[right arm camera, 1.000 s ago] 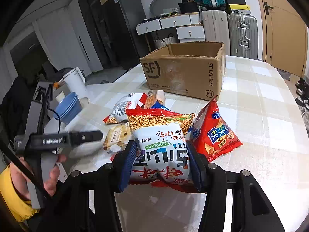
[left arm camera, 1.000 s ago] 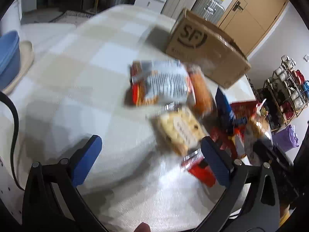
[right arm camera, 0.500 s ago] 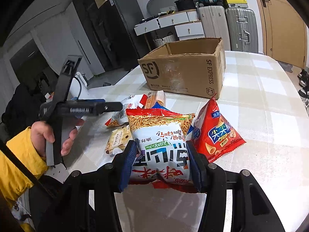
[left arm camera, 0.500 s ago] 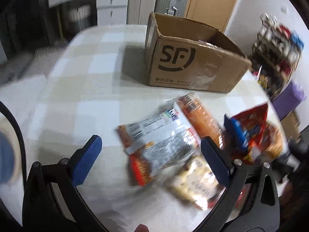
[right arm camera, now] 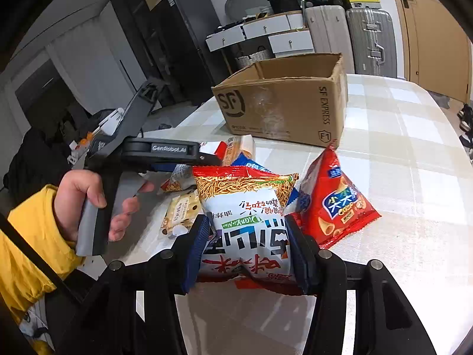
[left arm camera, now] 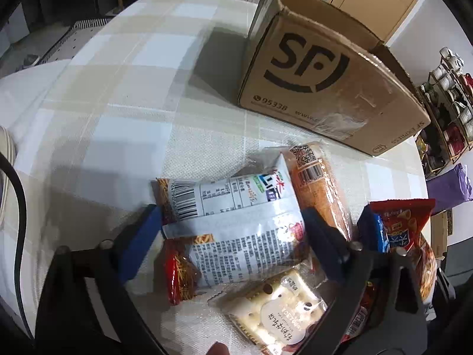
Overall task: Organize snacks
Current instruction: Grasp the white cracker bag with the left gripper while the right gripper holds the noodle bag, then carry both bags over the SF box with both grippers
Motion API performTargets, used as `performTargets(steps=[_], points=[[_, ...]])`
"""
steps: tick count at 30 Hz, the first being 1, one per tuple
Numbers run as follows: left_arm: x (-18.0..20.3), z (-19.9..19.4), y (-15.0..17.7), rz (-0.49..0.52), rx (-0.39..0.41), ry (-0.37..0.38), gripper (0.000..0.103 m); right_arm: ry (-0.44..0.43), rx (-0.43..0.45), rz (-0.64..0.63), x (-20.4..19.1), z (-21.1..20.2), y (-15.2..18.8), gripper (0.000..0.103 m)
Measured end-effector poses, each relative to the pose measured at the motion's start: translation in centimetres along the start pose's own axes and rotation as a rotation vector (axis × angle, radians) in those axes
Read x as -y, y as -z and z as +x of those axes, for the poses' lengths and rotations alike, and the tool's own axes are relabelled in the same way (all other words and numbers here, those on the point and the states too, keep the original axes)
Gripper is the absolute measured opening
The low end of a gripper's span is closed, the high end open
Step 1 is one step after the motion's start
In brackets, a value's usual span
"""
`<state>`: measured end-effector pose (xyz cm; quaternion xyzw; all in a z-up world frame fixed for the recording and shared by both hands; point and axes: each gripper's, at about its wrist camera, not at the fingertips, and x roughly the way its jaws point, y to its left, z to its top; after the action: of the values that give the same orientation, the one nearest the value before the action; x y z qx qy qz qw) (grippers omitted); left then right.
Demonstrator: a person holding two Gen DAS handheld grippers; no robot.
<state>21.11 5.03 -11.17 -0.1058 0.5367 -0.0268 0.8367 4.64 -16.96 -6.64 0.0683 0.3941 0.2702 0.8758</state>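
Left gripper (left arm camera: 232, 230): jaws closing around the noodle snack bag (left arm camera: 236, 230) lying at lower centre, not yet pinching.
Right gripper (right arm camera: 246, 245): pinching another noodle bag (right arm camera: 248, 224), bottom centre.
Handling: light, puffy, slippery film; likely best squeezed gently mid-body.
Destination: probably the cardboard box (left arm camera: 331, 88), upper right.

My own fingers (left arm camera: 322, 236) cover part of the cracker pack (left arm camera: 278, 307), and its lower end runs off the bottom edge. The box (right arm camera: 283, 103) hides its inside from me. The blue packet (right arm camera: 251, 165) is mostly buried under my noodle bag (right arm camera: 245, 216).
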Motion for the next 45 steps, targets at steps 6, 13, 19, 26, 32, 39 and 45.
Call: performTargets(steps=[6, 13, 19, 26, 32, 39, 45], points=[[-0.6, -1.1, 0.9, 0.03, 0.027, 0.038, 0.064, -0.006, 0.013, 0.006, 0.2, -0.4, -0.1, 0.052], [-1.5, -2.5, 2.5, 0.044, 0.061, 0.067, 0.058, -0.01, 0.026, 0.022, 0.4, -0.6, -0.3, 0.052], [-2.7, -3.9, 4.7, 0.001, 0.143, 0.055, 0.058, -0.025, 0.048, 0.059, 0.1, -0.7, -0.7, 0.052], [-1.8, -7.8, 6.8, 0.077, 0.262, -0.004, 0.058, -0.019, 0.047, 0.06, -0.9, -0.3, -0.8, 0.052], [-0.5, -11.4, 9.5, 0.114, 0.356, 0.005, 0.058, 0.002, 0.042, 0.081, -0.9, 0.1, -0.9, 0.052], [0.5, -14.1, 12.8, 0.144, 0.399, 0.059, 0.058, -0.007, 0.055, 0.08, -1.6, 0.2, -1.1, 0.052], [0.9, -15.4, 15.2, 0.149, 0.42, 0.083, 0.058, -0.015, 0.054, 0.065, -3.0, 0.1, -0.9, 0.052]])
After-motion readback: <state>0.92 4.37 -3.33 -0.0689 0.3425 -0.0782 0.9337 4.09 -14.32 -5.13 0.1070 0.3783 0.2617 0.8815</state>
